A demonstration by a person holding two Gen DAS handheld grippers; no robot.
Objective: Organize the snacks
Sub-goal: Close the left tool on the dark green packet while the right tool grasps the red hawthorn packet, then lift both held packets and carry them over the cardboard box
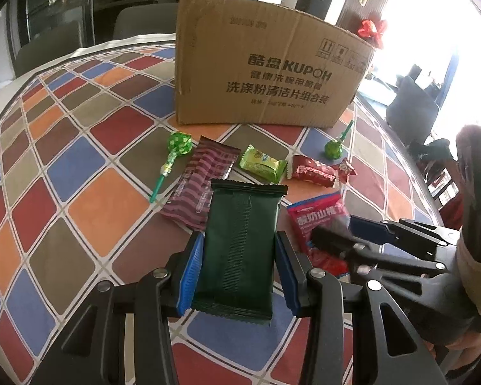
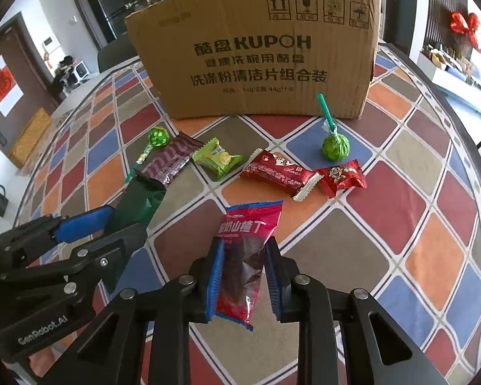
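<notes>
Green packet point(image 1: 240, 250) clamped in left hand-held gripper point(image 1: 239, 276) (lengthwise), off the table

Dark green packet point(image 1: 240, 250) clamped; pink-red pouch point(image 2: 243, 256) clamped; others loose.

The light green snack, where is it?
The light green snack lies on the table before the cardboard box, between the purple striped packet and the long red bar.

Table point(image 2: 400, 199) before me, under a cloth of red, blue, orange and olive diamonds. On it: 1 cardboard box point(image 2: 256, 57), upright at the far side; 2 green lollipops point(image 2: 336, 147), 1 just in front of the box's right corner, 1 at far left; 1 maroon striped packet point(image 2: 170, 160); 1 green sweet point(image 2: 216, 158); 1 long red bar point(image 2: 279, 173); 1 small red sweet point(image 2: 341, 178).
</notes>
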